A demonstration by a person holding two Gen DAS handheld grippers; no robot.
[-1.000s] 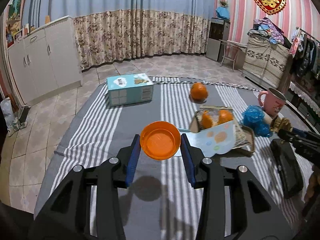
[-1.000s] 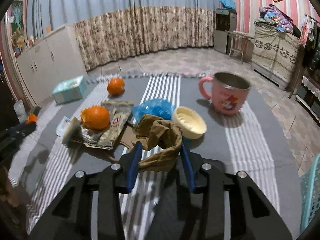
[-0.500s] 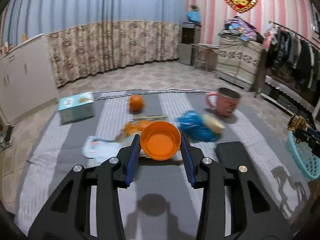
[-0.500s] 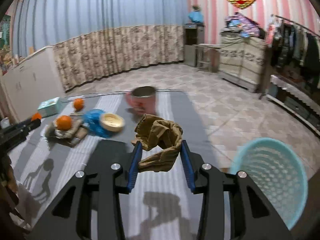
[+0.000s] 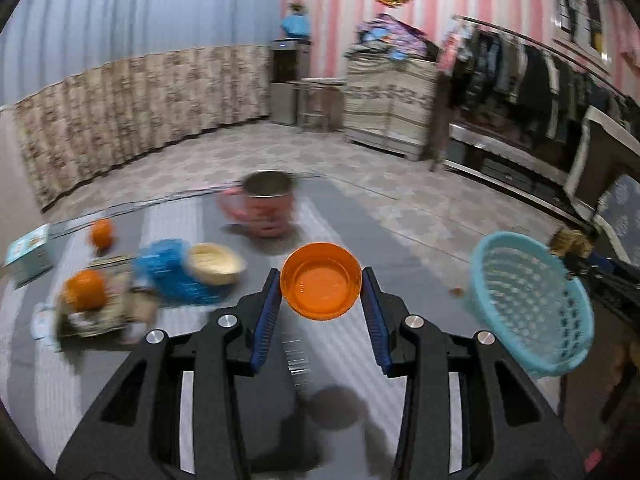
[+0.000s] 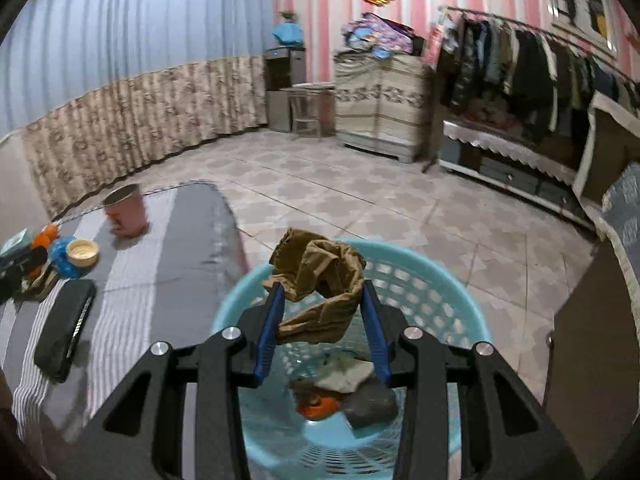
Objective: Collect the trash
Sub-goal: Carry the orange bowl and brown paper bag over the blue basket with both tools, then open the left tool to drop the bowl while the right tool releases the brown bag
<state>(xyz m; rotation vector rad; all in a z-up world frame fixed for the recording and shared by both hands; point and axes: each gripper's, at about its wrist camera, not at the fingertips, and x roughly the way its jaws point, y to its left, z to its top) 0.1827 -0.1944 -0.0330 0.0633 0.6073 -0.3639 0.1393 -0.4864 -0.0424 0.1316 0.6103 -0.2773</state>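
Holding brown wrapper (image 6: 320,284) clamped in right claw (image 6: 322,316) right over basket (image 6: 436,292), orange lid (image 5: 320,280) pinched in left claw (image 5: 320,304) with basket (image 5: 528,304) off right, risking lid dropping short onto table (image 5: 344,216) if let go early.

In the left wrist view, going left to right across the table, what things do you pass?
Teal box → orange on the wrappers → blue bag → cream lid → pink mug → orange cap in the left gripper → blue basket.
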